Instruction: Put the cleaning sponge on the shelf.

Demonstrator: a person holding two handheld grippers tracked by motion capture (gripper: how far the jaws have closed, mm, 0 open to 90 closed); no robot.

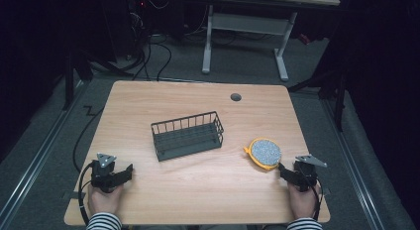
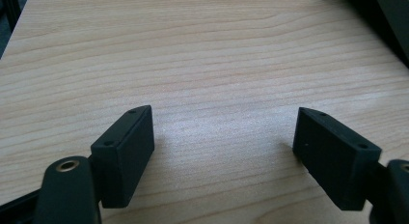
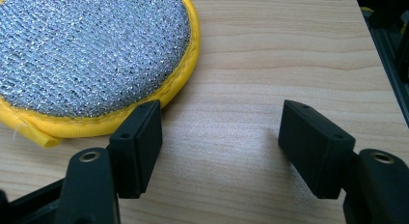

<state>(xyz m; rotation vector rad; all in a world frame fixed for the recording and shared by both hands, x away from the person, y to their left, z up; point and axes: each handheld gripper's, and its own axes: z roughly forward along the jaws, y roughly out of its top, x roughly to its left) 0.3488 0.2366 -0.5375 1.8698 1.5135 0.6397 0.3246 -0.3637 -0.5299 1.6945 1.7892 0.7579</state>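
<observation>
A round scouring pad (image 1: 265, 152) with a silver mesh top and a yellow rim lies on the wooden table (image 1: 198, 190) at the right. In the right gripper view the pad (image 3: 91, 55) spreads over the upper left, its rim just past the left jaw. My right gripper (image 1: 286, 171) rests on the table right behind the pad, open, with bare wood between its jaws (image 3: 219, 137). My left gripper (image 1: 126, 173) sits at the table's front left, open over bare wood (image 2: 224, 137). A dark wire basket (image 1: 187, 136) stands empty at the table's middle.
A round cable hole (image 1: 236, 97) sits near the table's far edge. Beyond the table stand a white desk frame (image 1: 245, 36) and loose cables on a grey floor. A metal rail (image 1: 37, 155) runs along the floor at the left.
</observation>
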